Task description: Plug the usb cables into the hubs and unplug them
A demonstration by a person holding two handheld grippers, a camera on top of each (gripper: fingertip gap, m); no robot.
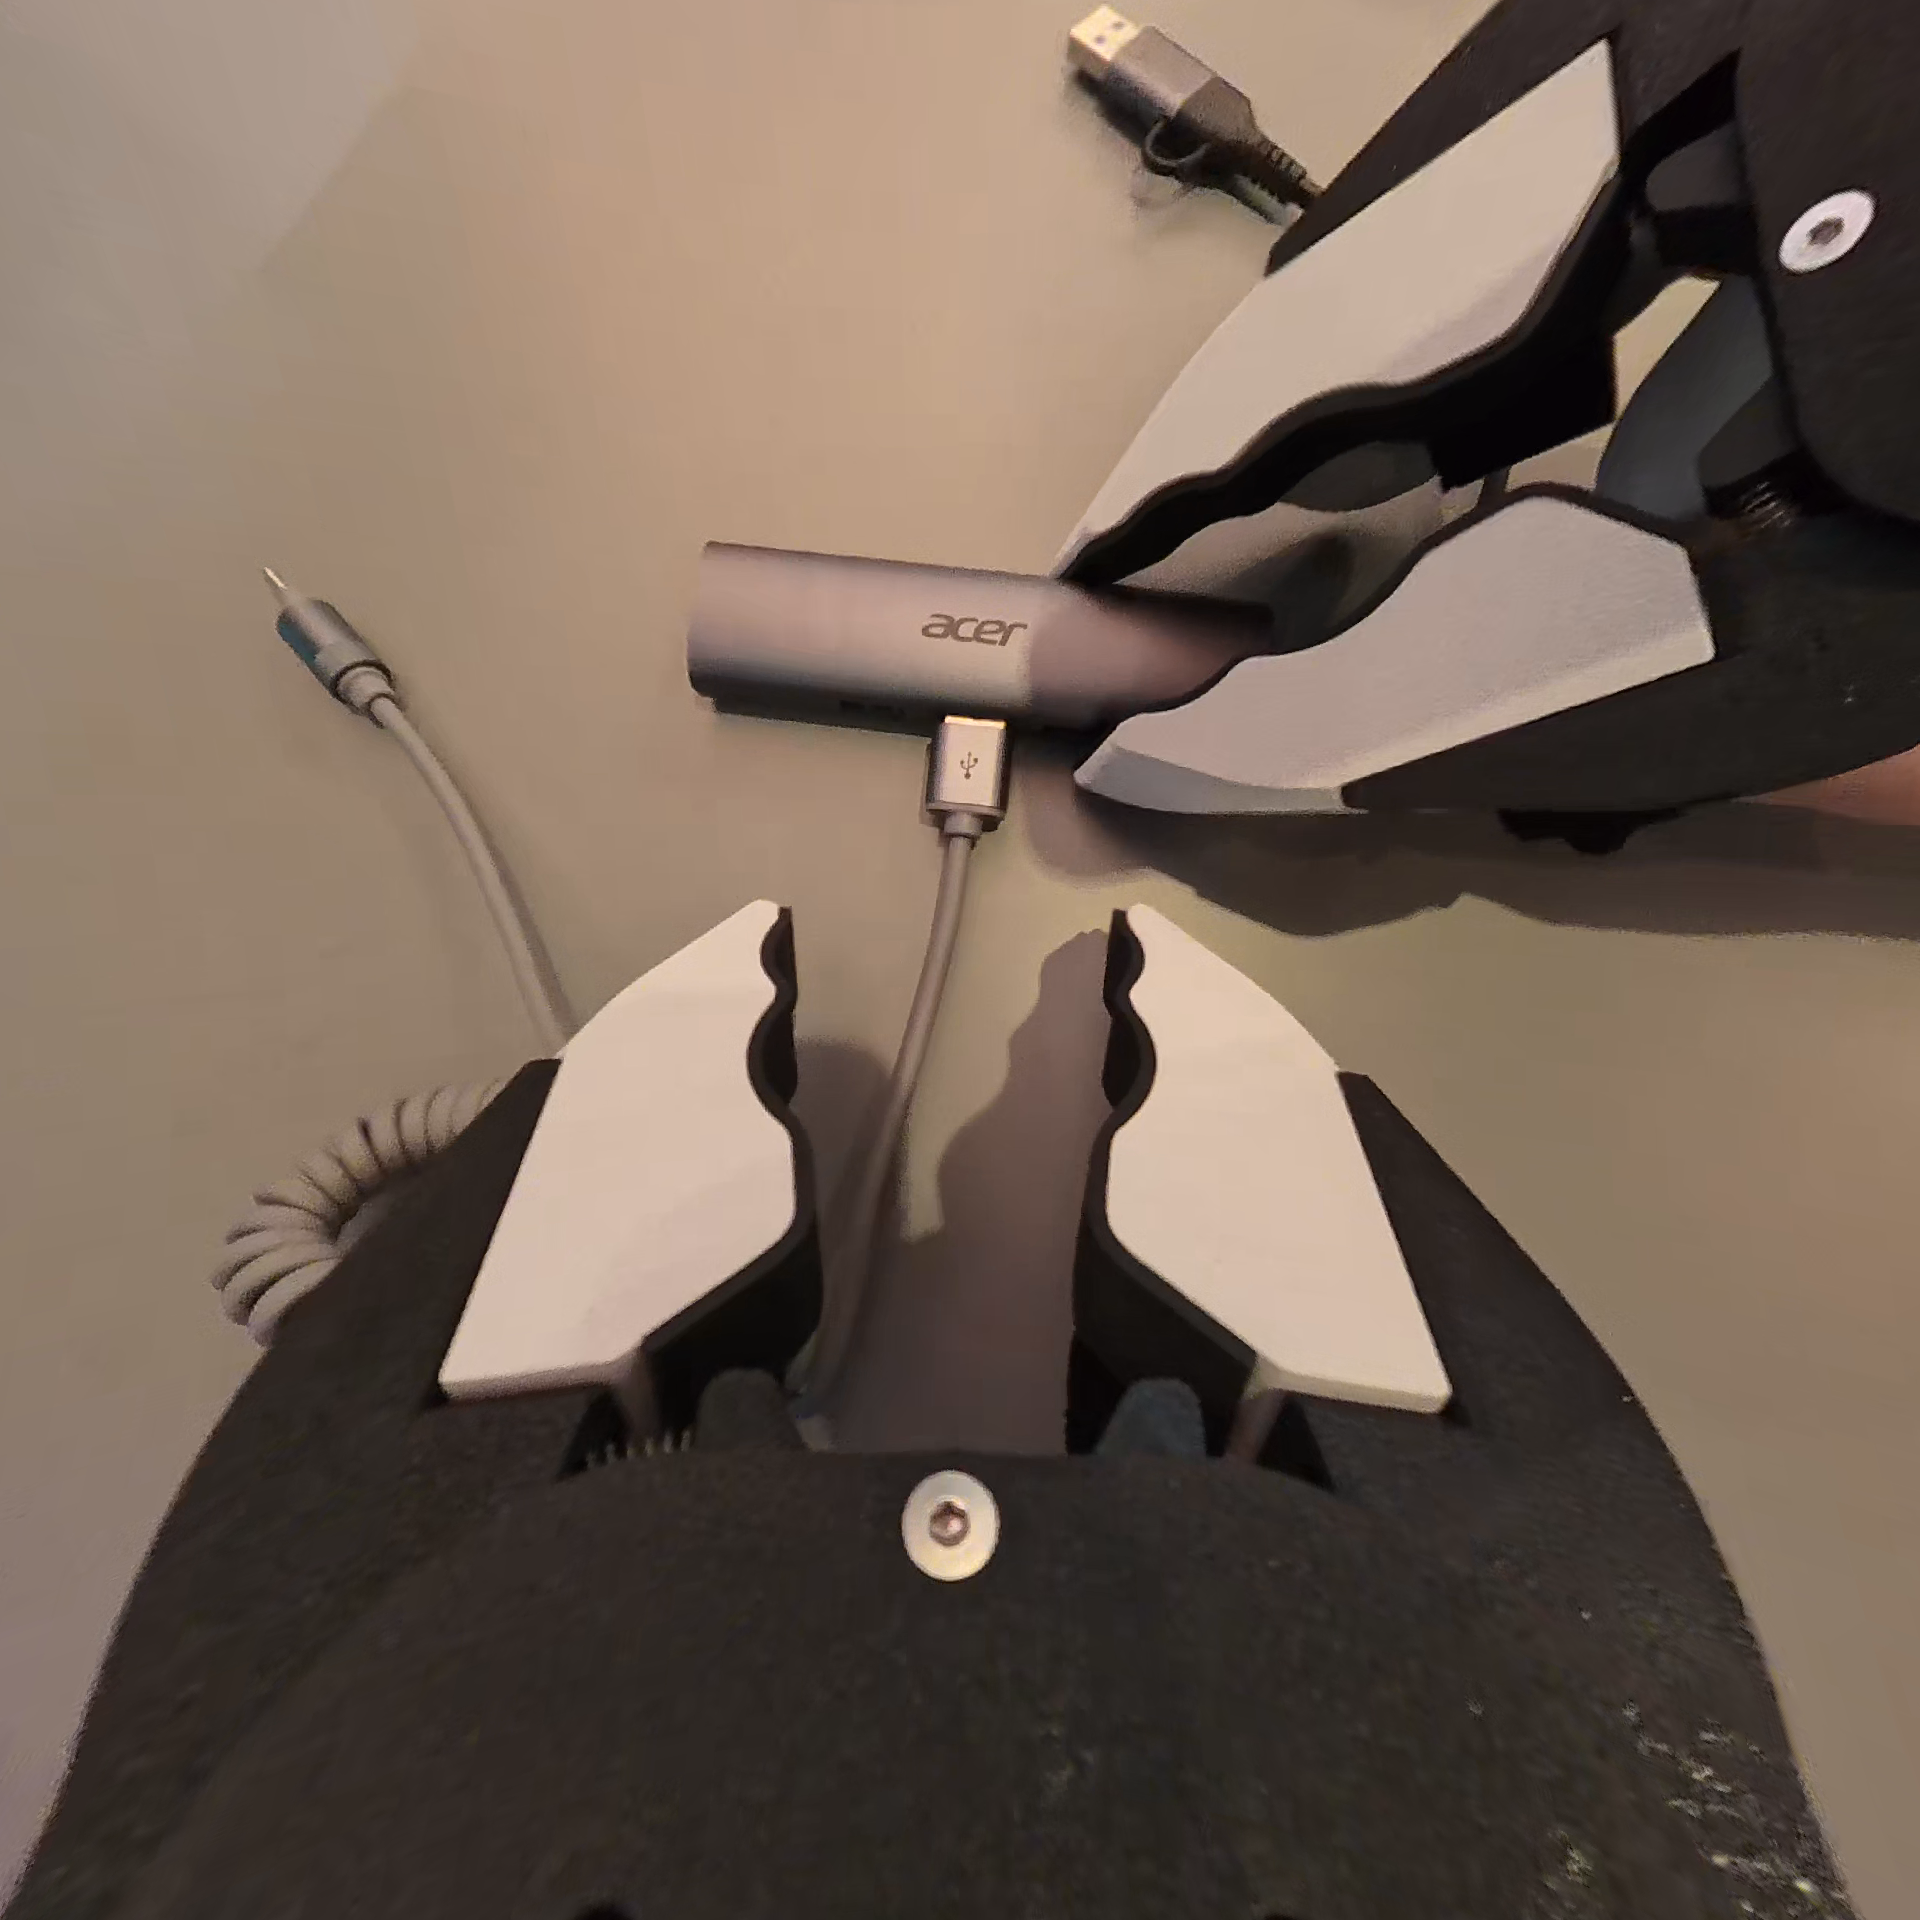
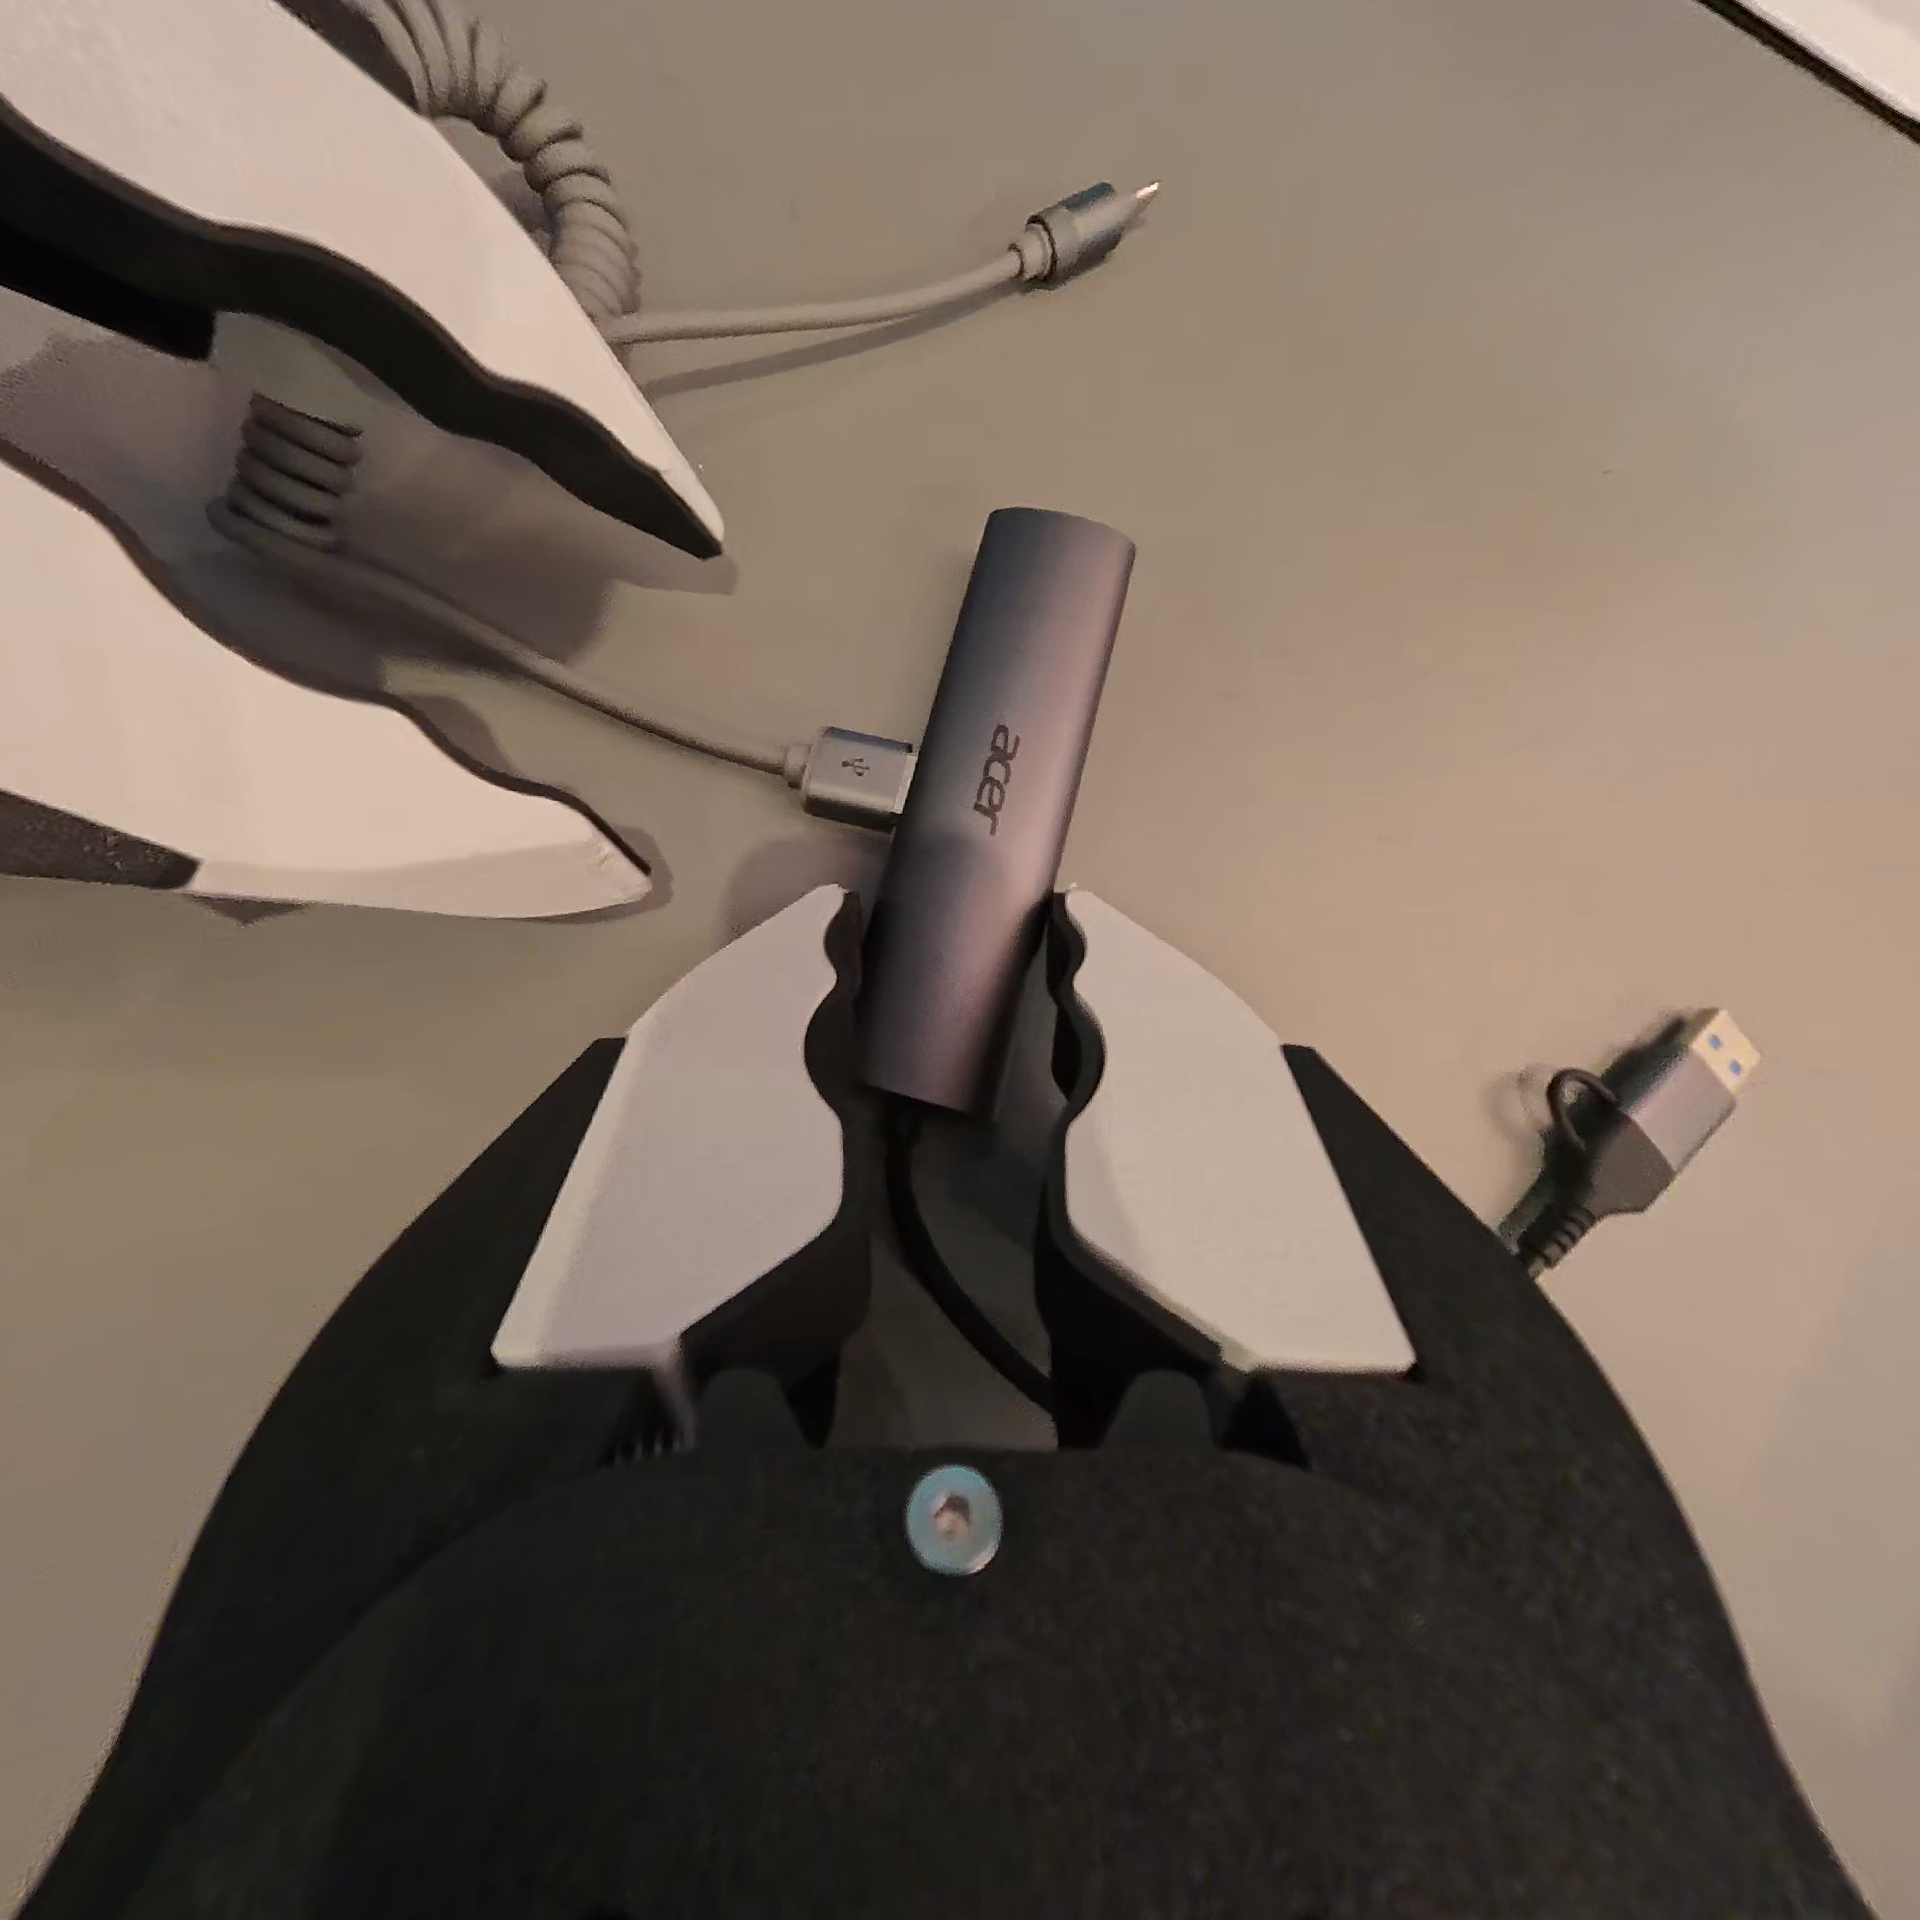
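Observation:
A grey USB hub [image 1: 873, 644] lies on the table, and my right gripper [image 1: 1075, 670] is shut on its right end. In the right wrist view the hub [image 2: 997, 790] sticks out forward from between my right gripper's [image 2: 956, 904] fingers. A silver USB plug [image 1: 966, 774] on a grey cable sits in a side port of the hub; it also shows in the right wrist view [image 2: 857, 769]. My left gripper [image 1: 951, 925] is open just behind the plug, with the cable running between its fingers untouched. It shows open at the upper left of the right wrist view [image 2: 675, 707].
The grey cable's coiled part [image 1: 312, 1195] lies at the left, and its small far connector [image 1: 312, 644] rests on the table. The hub's own USB-A plug [image 2: 1652, 1101] on a dark lead lies to the right. A white edge [image 2: 1849, 42] crosses the far corner.

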